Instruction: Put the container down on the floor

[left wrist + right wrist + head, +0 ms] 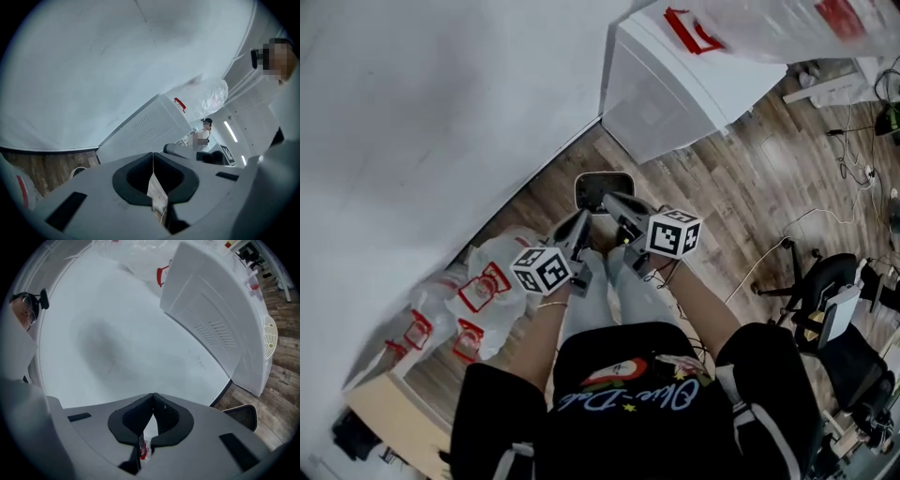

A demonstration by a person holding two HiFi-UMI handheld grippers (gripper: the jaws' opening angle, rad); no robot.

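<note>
Wood-plank floor along white wall; small square container sits on floor at wall base; white cabinet near it; red-printed plastic bags at left; office chair at right.

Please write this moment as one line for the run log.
left gripper: shut, empty | right gripper: shut, empty | container: on floor by wall

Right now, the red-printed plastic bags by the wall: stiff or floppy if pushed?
Likely floppy: the plastic bags look like thin, crumpled film. Probably light, so they'd slide on the wooden floor rather than resist.
</note>
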